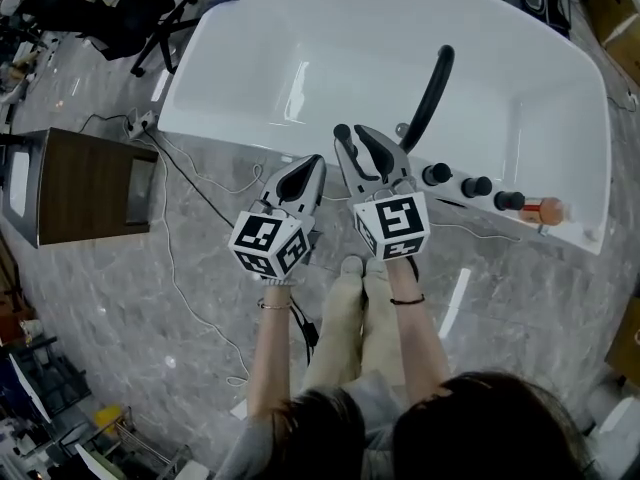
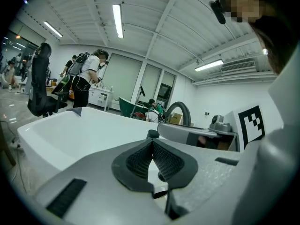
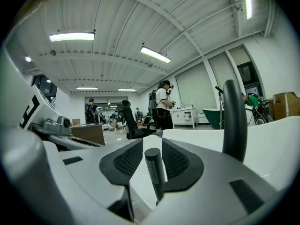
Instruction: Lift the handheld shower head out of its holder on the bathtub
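Note:
The handheld shower head, a slim black stick with a ribbed side, stands upright between the pads of my right gripper. The jaws are open, with a gap on each side of the stick. In the head view the right gripper reaches over the white bathtub's rim, beside the black curved spout and three black knobs. My left gripper hovers just left of it, shut and empty, its pads meeting at the tips.
An orange bottle lies on the tub deck at the right. A dark wooden cabinet, a power strip and cables sit on the marble floor to the left. An office chair stands beyond. People stand far off.

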### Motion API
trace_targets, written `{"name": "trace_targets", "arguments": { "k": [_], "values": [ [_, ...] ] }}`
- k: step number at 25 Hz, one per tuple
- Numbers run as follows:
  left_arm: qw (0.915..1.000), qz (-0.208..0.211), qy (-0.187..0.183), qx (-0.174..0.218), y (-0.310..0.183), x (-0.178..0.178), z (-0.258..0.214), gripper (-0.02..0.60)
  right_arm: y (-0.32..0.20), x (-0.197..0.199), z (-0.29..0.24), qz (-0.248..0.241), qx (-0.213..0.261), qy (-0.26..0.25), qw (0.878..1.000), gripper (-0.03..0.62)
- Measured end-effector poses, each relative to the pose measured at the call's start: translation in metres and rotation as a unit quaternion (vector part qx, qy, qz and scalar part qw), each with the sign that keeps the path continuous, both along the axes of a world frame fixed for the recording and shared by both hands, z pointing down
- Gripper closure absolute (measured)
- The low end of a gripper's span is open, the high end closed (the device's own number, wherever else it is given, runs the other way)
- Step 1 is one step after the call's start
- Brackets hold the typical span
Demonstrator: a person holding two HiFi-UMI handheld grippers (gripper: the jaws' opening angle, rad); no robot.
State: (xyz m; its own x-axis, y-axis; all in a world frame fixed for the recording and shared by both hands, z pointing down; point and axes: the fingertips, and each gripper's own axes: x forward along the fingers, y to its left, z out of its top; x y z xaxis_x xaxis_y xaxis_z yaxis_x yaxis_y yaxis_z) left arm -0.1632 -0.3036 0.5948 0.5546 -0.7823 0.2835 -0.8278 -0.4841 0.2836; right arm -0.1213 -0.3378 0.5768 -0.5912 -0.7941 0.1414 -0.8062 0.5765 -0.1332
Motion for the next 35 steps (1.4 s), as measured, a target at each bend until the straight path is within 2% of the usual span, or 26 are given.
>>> {"name": "trace_targets", "arguments": {
  "k": [6, 10, 26, 35],
  "values": [
    [1.0, -0.003, -0.005, -0.006, -0.001, -0.004, 0.015, 0.577, -0.003, -0.006, 0.028, -0.011, -0.024, -0.004, 1.0, 0.437],
    [0.9999, -0.004, -0.005, -0.01, -0.003, -0.005, 0.025, 0.577, -0.007, -0.009, 0.047, -0.016, -0.039, 0.003, 0.999, 0.427],
    [0.9994, -0.015, -0.004, -0.031, -0.006, -0.012, 0.059, 0.577, -0.022, -0.022, 0.096, -0.042, -0.067, 0.035, 0.996, 0.428],
    [0.9993, -0.016, -0.005, -0.035, -0.005, -0.012, 0.061, 0.577, -0.025, -0.024, 0.102, -0.053, -0.068, 0.083, 0.993, 0.448]
  ]
}}
